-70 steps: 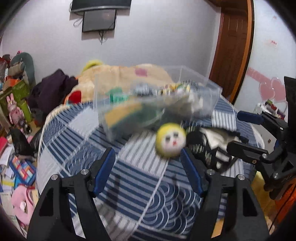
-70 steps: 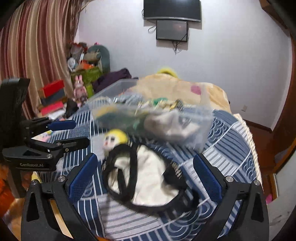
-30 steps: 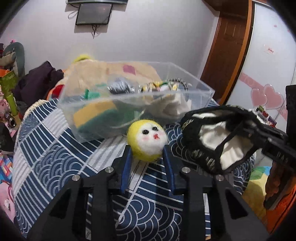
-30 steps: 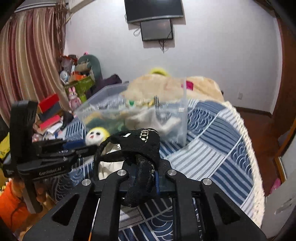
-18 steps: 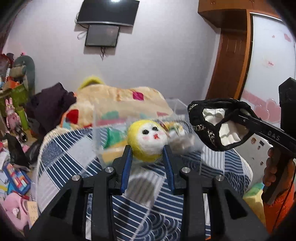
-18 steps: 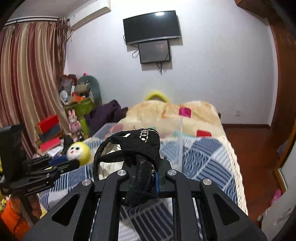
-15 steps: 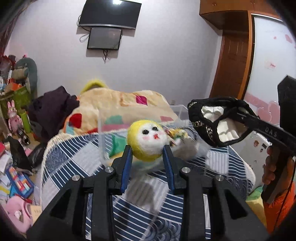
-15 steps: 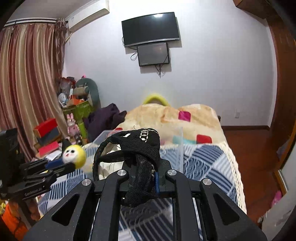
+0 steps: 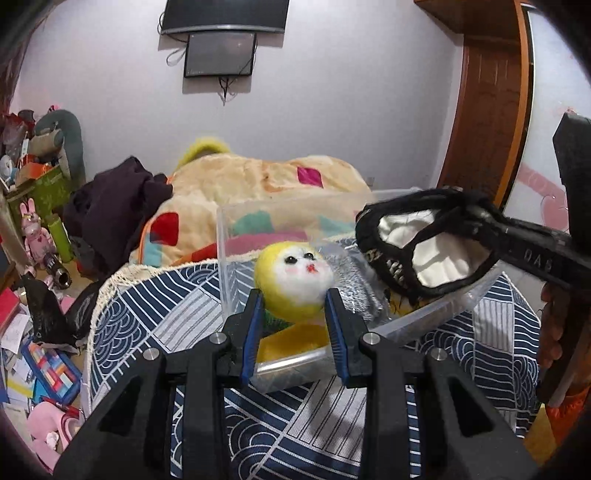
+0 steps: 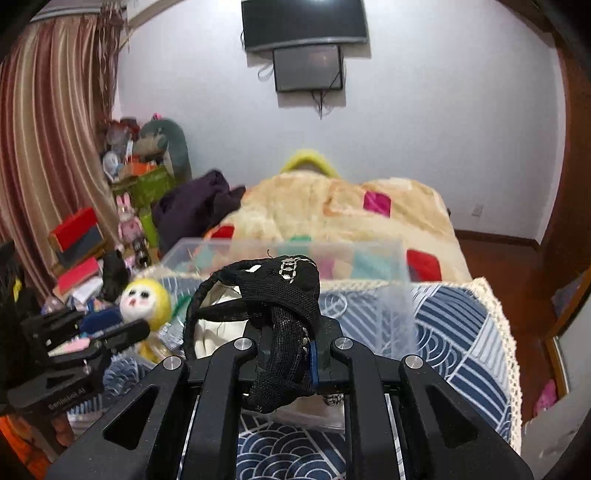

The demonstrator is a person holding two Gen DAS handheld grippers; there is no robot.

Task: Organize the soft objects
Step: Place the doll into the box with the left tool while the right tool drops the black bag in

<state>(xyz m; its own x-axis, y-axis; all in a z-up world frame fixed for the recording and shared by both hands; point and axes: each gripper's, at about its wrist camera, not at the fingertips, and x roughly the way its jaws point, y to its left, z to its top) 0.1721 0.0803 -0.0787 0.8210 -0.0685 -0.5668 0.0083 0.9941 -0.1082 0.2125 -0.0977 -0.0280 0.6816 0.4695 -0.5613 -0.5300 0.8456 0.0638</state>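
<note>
Two loads hang over my clear bin [image 9: 236, 258] for dropping; left gripper [image 9: 294, 314] clamps the yellow doll head [image 9: 293, 282]; right gripper [image 10: 286, 354] pinches the black mask [image 10: 284, 291].

A pale lilac wall [image 10: 424, 110] carries a dark curved television [image 10: 304, 24] with a smaller screen [image 10: 308, 70] under it, cables dangling. Striped red curtains [image 10: 48, 140] hang on the left above a cluttered floor [image 9: 22, 354]. A cream patchwork blanket [image 10: 343, 210] covers the bed. A brown wooden door [image 9: 487, 122] stands on the right.
</note>
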